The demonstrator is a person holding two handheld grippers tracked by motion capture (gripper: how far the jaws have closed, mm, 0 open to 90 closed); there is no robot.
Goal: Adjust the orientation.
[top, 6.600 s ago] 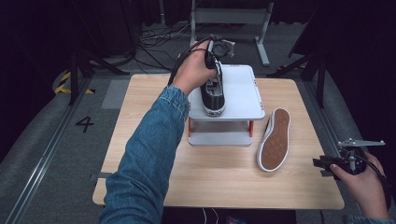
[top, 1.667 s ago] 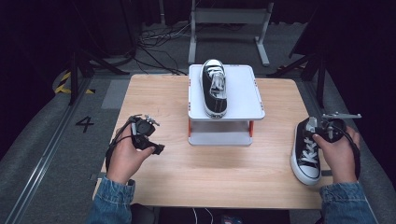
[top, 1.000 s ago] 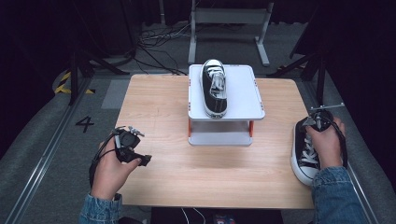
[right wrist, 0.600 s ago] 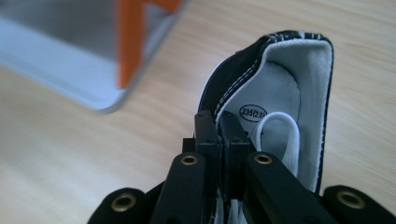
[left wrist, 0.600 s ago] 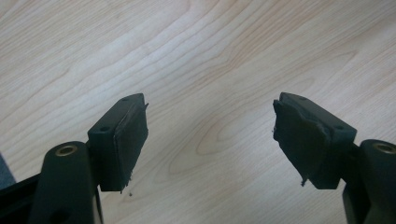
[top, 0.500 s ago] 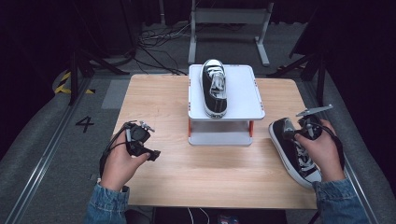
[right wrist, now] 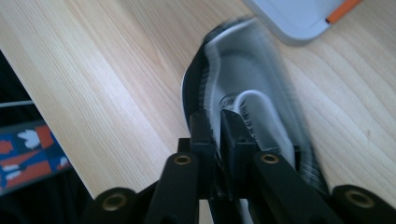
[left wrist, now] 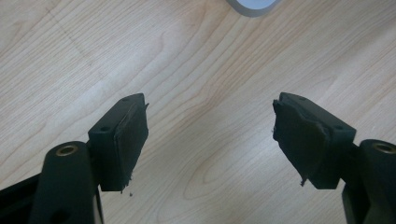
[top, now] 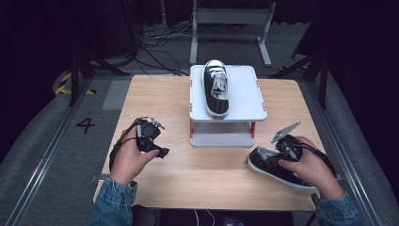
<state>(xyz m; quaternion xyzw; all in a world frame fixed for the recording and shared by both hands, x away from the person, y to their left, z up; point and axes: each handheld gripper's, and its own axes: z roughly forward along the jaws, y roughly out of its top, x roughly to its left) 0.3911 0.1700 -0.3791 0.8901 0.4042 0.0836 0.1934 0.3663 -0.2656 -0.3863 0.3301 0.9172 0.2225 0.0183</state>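
A wooden tabletop (top: 155,94) stands on grey floor (top: 51,155); behind it a metal stand (top: 233,19) and perhaps cables (top: 155,44) in darkness.

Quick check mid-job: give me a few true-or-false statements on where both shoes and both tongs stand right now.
1. One shoe sits on top of the white stand. True.
2. The right tongs are pinched on the side wall of the second shoe. True.
3. The left tongs hold a shoe. False: they are open over bare table, nothing between the pads.
4. The second shoe lies sole up. False: it is upright, its opening and white lining facing up.
5. The second shoe is on the table's left half. False: it is at the right, in front of the stand.
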